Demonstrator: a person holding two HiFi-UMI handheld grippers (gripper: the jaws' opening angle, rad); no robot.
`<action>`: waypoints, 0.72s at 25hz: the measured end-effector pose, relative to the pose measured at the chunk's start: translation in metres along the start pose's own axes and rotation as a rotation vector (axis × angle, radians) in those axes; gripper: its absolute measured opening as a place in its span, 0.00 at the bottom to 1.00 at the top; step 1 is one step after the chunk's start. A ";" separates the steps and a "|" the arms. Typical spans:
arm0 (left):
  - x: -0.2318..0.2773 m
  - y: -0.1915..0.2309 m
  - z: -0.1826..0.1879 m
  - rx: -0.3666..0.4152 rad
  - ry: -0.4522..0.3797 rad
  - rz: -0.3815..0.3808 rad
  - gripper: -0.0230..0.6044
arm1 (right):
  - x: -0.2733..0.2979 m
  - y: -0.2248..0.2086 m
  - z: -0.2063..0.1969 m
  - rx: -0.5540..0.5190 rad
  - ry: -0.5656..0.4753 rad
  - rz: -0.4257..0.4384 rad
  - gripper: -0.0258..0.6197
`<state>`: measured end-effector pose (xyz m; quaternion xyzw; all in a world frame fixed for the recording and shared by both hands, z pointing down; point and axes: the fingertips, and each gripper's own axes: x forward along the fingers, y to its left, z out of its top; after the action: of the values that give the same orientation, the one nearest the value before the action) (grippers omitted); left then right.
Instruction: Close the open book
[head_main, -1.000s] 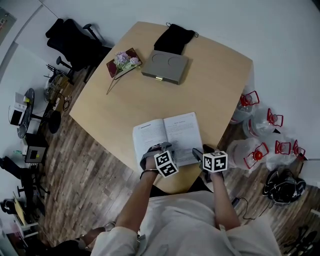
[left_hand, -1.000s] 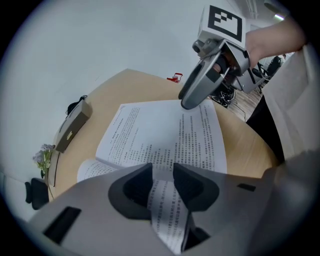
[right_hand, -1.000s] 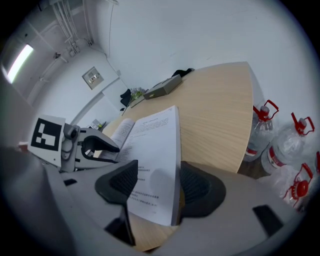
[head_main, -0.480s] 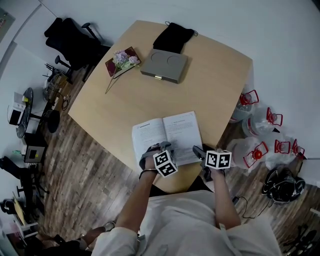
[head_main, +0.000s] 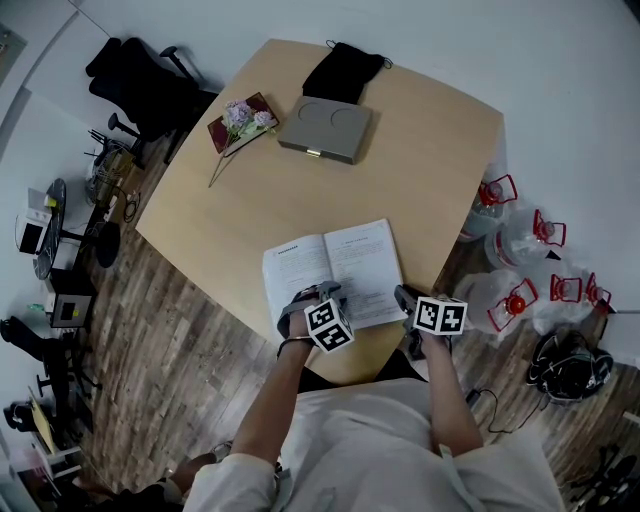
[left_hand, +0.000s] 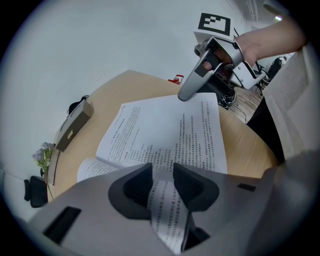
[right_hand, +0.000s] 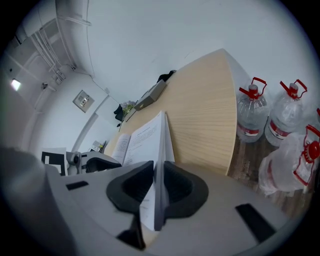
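Note:
The open book lies flat at the near edge of the wooden table, its printed pages facing up. My left gripper rests over the left page's near edge. In the left gripper view its jaws stand apart, and the printed page shows face-on across the gap. My right gripper is at the book's near right corner. Its jaws have just been closing and now pinch the right-hand pages edge-on between the pads. The right gripper also shows in the left gripper view.
A grey box, a black pouch and flowers on a dark red book sit at the table's far side. Water bottles stand on the floor to the right. An office chair is at the far left.
The right gripper has shifted slightly right and rolled at the book's near right corner. The left gripper and the book have stayed put.

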<state>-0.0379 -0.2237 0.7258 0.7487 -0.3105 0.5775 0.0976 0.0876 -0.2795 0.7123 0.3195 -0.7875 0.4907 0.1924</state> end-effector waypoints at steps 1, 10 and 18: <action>0.000 0.000 0.000 0.000 0.001 0.002 0.26 | -0.001 0.001 0.000 -0.001 0.002 0.005 0.15; -0.001 -0.001 0.001 -0.015 -0.032 -0.003 0.26 | -0.010 0.019 0.008 -0.007 -0.027 0.047 0.13; -0.026 0.006 -0.001 -0.228 -0.188 0.045 0.26 | -0.017 0.036 0.011 -0.032 -0.041 0.023 0.13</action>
<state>-0.0453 -0.2187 0.7009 0.7765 -0.3986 0.4677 0.1394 0.0753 -0.2728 0.6733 0.3172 -0.8025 0.4738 0.1757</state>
